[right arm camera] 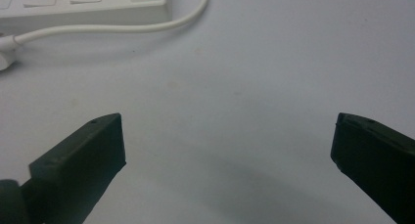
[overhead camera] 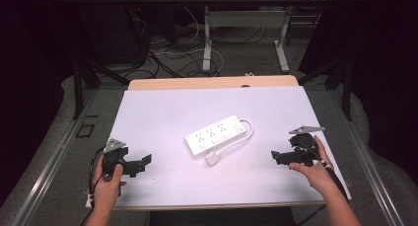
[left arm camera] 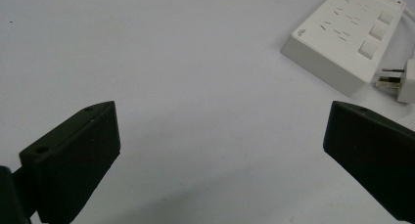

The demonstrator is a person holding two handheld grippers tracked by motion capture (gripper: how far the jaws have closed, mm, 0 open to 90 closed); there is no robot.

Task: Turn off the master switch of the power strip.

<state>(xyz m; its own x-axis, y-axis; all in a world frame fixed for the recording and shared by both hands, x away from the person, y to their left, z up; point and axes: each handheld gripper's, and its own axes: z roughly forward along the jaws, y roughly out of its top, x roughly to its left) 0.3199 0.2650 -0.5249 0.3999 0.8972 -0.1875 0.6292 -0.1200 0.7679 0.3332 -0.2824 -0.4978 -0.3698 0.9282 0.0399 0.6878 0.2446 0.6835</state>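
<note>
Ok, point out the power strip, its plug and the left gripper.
power strip point(overhead camera: 215, 134), high view, middle of its socket face.
plug point(overhead camera: 213, 159), high view, its white body.
left gripper point(overhead camera: 140, 165), high view, between its open jaw tips.

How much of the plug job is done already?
Nothing looks done yet. The power strip lies mid-table with its plug loose beside it, not in a socket. The left gripper and right gripper are open, holding nothing. Probably reaching and plugging in remain.
</note>
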